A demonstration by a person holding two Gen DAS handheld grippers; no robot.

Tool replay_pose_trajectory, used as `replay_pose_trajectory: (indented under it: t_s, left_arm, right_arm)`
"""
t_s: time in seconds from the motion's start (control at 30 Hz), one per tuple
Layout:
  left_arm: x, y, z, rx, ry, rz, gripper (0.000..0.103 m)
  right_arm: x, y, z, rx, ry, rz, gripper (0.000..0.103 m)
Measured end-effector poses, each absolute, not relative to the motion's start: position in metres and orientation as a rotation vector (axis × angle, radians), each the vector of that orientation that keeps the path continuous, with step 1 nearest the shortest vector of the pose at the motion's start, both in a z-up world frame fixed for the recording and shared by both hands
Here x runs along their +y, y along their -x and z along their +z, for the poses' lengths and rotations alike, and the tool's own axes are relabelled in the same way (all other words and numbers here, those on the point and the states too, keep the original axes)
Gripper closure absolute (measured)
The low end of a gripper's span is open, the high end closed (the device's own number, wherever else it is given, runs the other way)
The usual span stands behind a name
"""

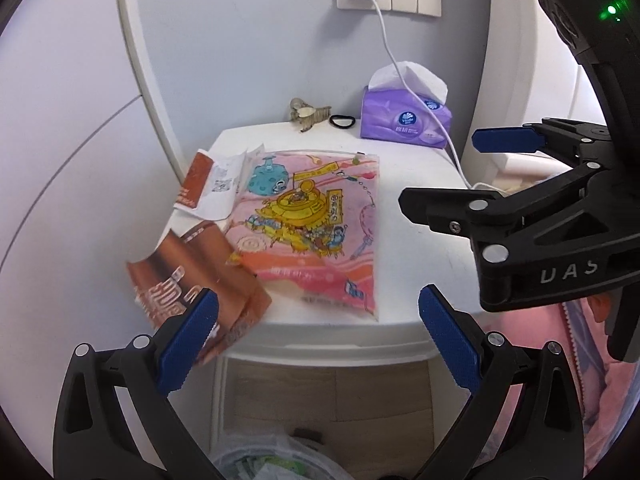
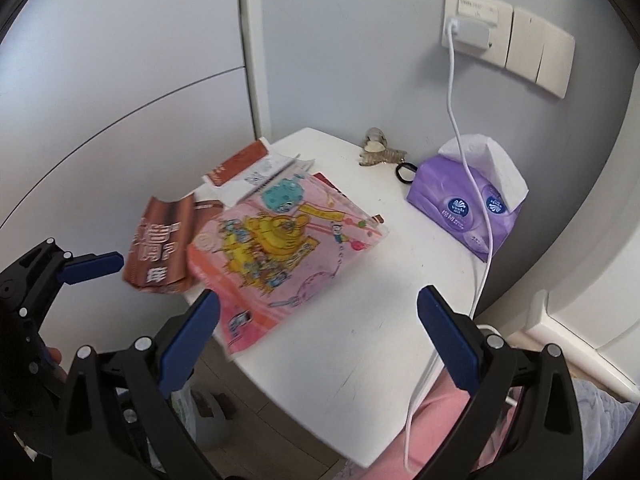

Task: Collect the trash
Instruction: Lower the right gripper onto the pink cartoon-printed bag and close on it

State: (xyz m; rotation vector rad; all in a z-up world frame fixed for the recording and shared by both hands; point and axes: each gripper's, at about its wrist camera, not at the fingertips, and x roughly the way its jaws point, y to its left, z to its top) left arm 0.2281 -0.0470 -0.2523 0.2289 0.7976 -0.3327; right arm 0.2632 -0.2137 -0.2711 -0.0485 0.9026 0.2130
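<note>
White nightstand (image 1: 420,240) carries all trash; none collected yet. Pink wrapper (image 1: 316,232) lies flat mid-top, reaching front edge. Brown packet (image 1: 192,276) overhangs front-left corner; leaflets (image 1: 218,184) at left edge. Tissue pack (image 1: 404,120) at back-right, prob. not trash. Left gripper (image 1: 316,344) and right gripper (image 2: 316,340): jaws spread, nothing grasped. Bin bag (image 1: 276,460) waits below.

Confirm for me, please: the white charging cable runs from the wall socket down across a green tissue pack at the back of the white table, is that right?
Not quite. The tissue pack is purple, not green, as the right wrist view shows clearly. The rest holds: the white charging cable runs from the wall socket down across that pack, which sits at the back of the white table.
</note>
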Motion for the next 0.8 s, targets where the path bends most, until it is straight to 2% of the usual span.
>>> replay_pose_trajectory:
  t_s: [0.43, 0.8]
  left_arm:
    - [-0.042, -0.279, -0.278, 0.854, -0.231, -0.356, 0.006]
    - [-0.038, -0.295, -0.284, 0.883, -0.211, -0.395, 0.006]
  right_arm:
    - [-0.212, -0.317, -0.314, 0.992, 0.013, 0.190, 0.007]
    - [-0.214, -0.333, -0.327, 1.017, 0.016, 0.167, 0.007]
